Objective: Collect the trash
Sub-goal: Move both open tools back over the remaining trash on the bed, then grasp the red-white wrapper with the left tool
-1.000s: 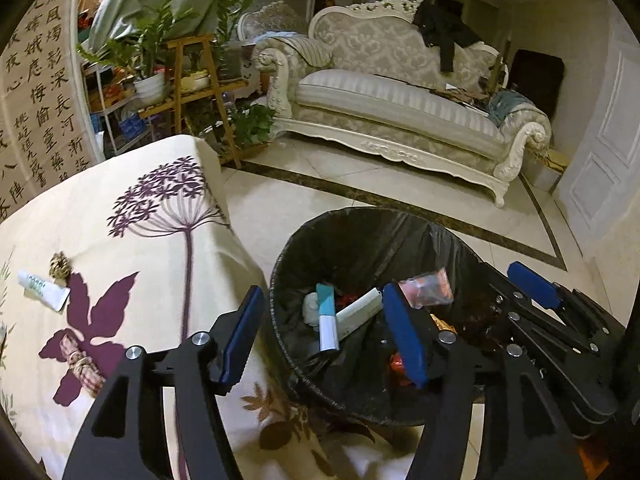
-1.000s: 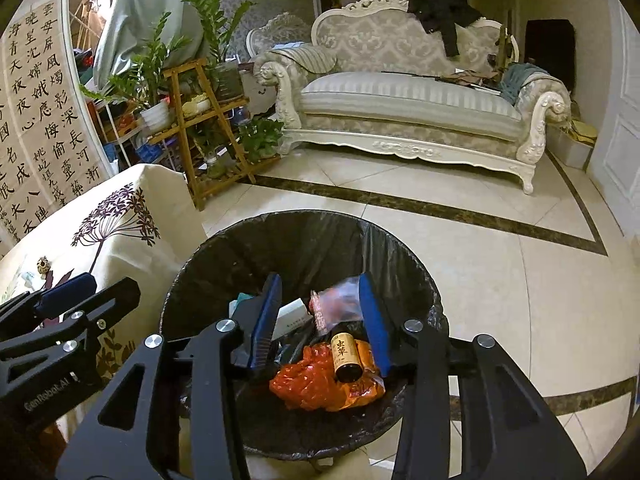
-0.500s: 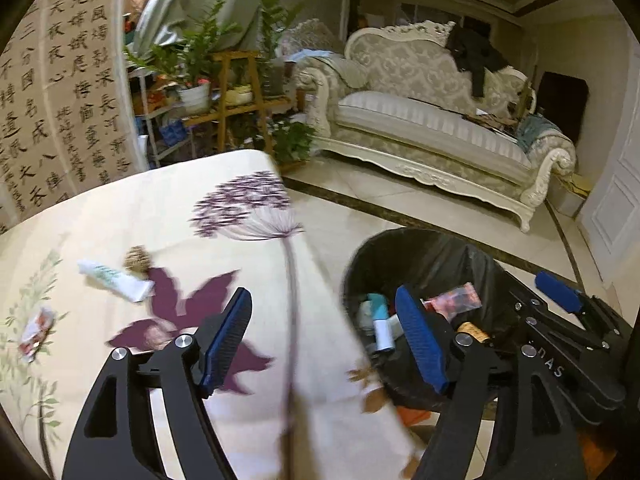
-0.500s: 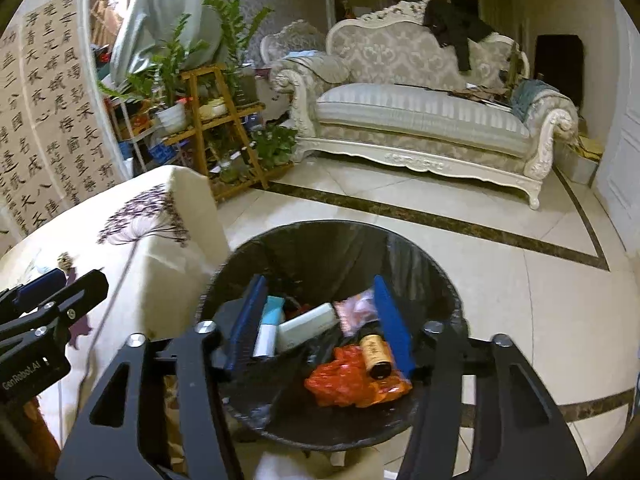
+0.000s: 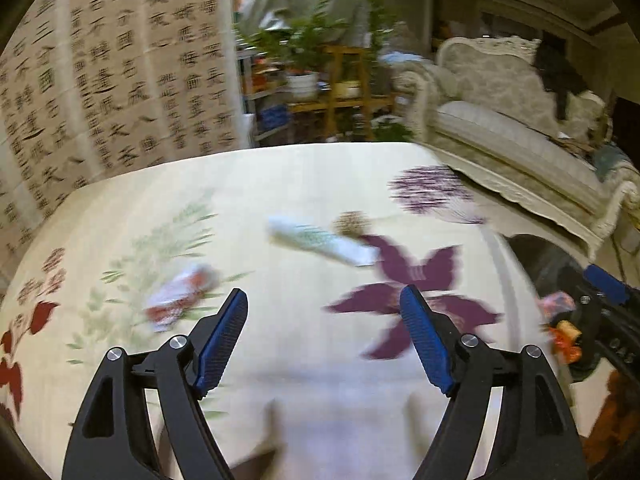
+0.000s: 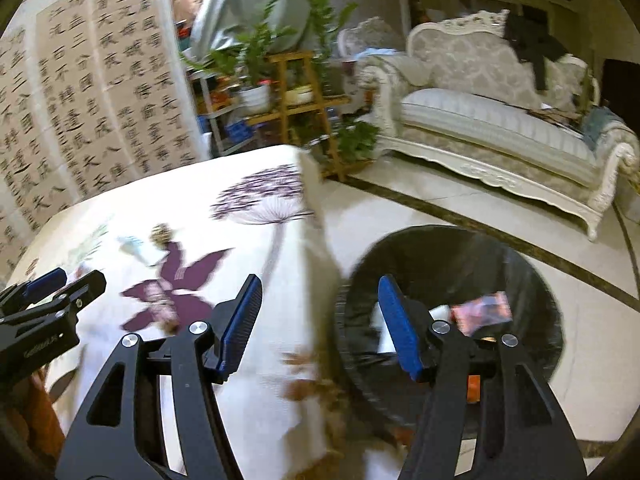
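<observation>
Though blurred, perhaps a wrapper (image 5: 180, 295) and tube (image 5: 320, 240); both grippers' jaws wide, empty.

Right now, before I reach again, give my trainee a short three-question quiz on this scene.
1. True or false: the left gripper holds trash between its fingers.
2. Which lies nearer the left gripper: the white tube or the red-and-white wrapper?
3. Where is the bin: A) on the table, B) on the floor beside it, C) on the sofa?

Key: 1 false, it is open and empty. 2 the wrapper. 3 B.
</observation>
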A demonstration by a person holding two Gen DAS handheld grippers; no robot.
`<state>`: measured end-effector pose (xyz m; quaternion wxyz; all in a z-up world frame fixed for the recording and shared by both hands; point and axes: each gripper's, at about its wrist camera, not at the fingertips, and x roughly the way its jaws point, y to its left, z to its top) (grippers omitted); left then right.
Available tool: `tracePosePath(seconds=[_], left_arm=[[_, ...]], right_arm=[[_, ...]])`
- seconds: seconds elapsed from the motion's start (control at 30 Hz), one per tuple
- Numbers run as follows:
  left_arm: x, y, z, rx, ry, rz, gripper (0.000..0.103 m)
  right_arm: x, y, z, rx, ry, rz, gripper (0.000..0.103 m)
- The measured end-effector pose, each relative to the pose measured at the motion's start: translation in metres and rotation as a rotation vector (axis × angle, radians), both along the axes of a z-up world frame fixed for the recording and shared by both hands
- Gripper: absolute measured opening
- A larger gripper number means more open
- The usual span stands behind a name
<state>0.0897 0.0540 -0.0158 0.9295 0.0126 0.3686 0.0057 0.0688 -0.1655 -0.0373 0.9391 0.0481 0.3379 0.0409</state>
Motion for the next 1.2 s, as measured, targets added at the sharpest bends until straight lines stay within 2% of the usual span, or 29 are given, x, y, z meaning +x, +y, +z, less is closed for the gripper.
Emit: tracePosePath(seconds=[0.2, 0.33, 0.7, 0.77, 0.83, 0.87, 1.1, 1.2], left_arm=[[0.004, 0.062, -0.007, 0.009, 0.026, 0.127, 0.076], [0.009, 0.083, -0.014, 0.026, 0.047, 0.155, 0.076], [0.035, 0.112, -0.035, -0.059, 0.161, 0.113, 0.075], [0.036, 0.112, -0.035, -0.068, 0.165, 0.098, 0.067], [0.036, 0.109, -0.035, -0.041, 0.159, 0.079, 0.05], [0.035, 0.106, -0.035, -0.024, 0.155, 0.066, 0.047], [0.025, 0.098, -0.032, -0.014, 0.143, 0.02, 0.028], [0.021, 0.098, -0.031, -0.025, 0.14, 0.024, 0.024]], right_arm=[[0.004, 0.041, -0.001, -0.013, 0.021, 0.086, 0.059], [0.008, 0.063, -0.002, -0.025, 0.034, 0.123, 0.059], [0.018, 0.085, -0.007, -0.043, 0.064, 0.155, 0.059], [0.02, 0.087, -0.008, -0.045, 0.069, 0.158, 0.059], [0.021, 0.089, -0.009, -0.047, 0.073, 0.161, 0.059], [0.022, 0.09, -0.009, -0.047, 0.075, 0.163, 0.059], [0.023, 0.098, -0.01, -0.052, 0.086, 0.185, 0.059], [0.021, 0.103, -0.01, -0.059, 0.086, 0.201, 0.059]])
